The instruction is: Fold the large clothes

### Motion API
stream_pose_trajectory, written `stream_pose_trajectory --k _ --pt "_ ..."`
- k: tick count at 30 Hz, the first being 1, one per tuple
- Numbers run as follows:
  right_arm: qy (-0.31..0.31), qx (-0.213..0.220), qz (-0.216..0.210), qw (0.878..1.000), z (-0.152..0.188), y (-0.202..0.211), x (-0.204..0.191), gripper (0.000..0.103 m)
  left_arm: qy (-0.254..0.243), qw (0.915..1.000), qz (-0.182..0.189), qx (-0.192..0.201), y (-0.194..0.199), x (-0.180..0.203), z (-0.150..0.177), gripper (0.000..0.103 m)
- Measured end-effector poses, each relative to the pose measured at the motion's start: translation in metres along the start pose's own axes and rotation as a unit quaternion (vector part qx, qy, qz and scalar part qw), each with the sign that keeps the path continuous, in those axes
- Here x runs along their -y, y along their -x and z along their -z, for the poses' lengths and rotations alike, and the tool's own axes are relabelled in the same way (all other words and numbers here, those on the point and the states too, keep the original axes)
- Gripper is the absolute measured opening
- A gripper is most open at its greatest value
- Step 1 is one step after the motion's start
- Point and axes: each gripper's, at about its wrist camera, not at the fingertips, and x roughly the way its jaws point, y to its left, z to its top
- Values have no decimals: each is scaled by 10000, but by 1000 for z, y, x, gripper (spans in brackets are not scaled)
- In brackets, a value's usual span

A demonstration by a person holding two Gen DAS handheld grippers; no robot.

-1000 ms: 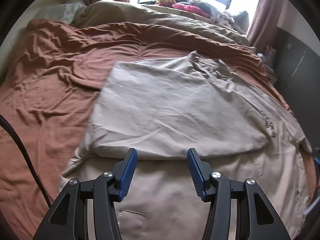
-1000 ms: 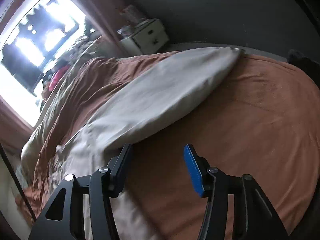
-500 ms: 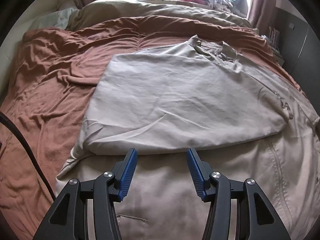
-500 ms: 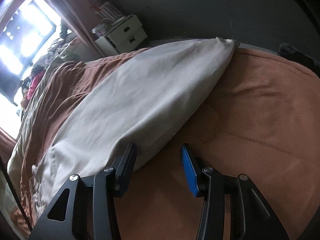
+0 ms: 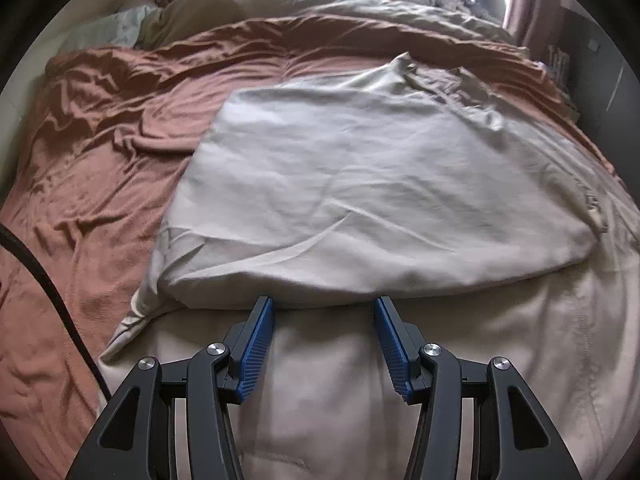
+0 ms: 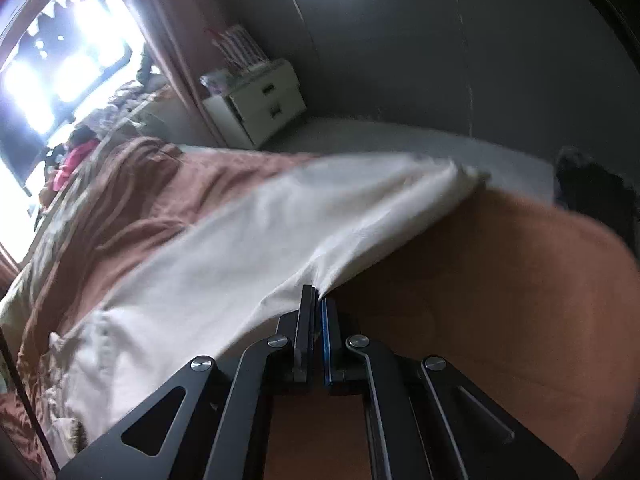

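Garment [image 5: 380,200]: large beige piece, spread on rust-brown bedspread [image 5: 88,152], right of bed centre.
Left view, fold state: far portion already laid back over near portion; doubled edge running left to right just beyond fingertips.
Left view, left gripper [image 5: 324,312]: jaws wide apart, holding nothing, hovering over near single layer.
Left view, loose ends: small corner poking out at near left; collar area rumpled at far end.
Right view, garment [image 6: 248,256]: pale cloth stretching from near left to a far corner at bed's edge.
Right view, right gripper [image 6: 318,300]: jaws pressed together on garment's edge, cloth pinched between them.
Right view, background: white drawers [image 6: 260,100] beside bright window.
Progress: likely one fold done; further folds and tidying left, probably starting from pinched right edge.
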Motion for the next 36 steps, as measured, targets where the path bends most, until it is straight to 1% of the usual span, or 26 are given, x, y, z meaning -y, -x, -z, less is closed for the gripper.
stream_pose_trajectory --k 2,5,10,14,17,20,21,23,26,29,32,33,35,36 --pt "110 164 -167 9997 -6 28 -14 0 79 10000 25 -27 -4 -2 -1 54" --pt "390 346 -405 9978 -9 63 -37 0 112 9999 50 11 0 -1 -2 54" --pt "975 630 -864 9895 -5 121 -90 0 245 9993 254 139 15 -3 -4 54" --pt "1565 750 -1268 9766 14 163 -146 0 282 9985 375 276 27 -2 -7 54" --pt "1878 715 -1499 9681 30 180 -176 0 348 9978 451 345 31 -5 -10 54" --pt "2338 644 -1702 9551 60 196 -213 0 500 9961 617 385 35 -8 -12 54" --pt "2429 616 -1728 9525 65 199 -215 0 511 9958 649 403 37 -8 -12 54" --pt "2677 516 -1724 9465 86 201 -234 0 482 9954 692 448 41 -6 -13 54" --pt "2985 284 -1847 9359 107 194 -254 0 481 9946 780 493 44 -6 -14 54" --pt "3308 60 -1903 9243 125 176 -276 0 543 9937 851 488 45 -7 -14 54" --pt "3584 -207 -2006 9115 154 158 -292 0 564 9932 882 507 46 -9 -15 54" --pt "3650 -302 -2048 9077 155 149 -300 0 584 9929 898 522 47 -10 -16 54" --pt "3799 -584 -2085 8993 173 128 -312 0 618 9924 913 540 48 -12 -16 54" --pt "3845 -724 -2079 8965 170 112 -320 0 639 9923 916 544 48 -13 -16 54"
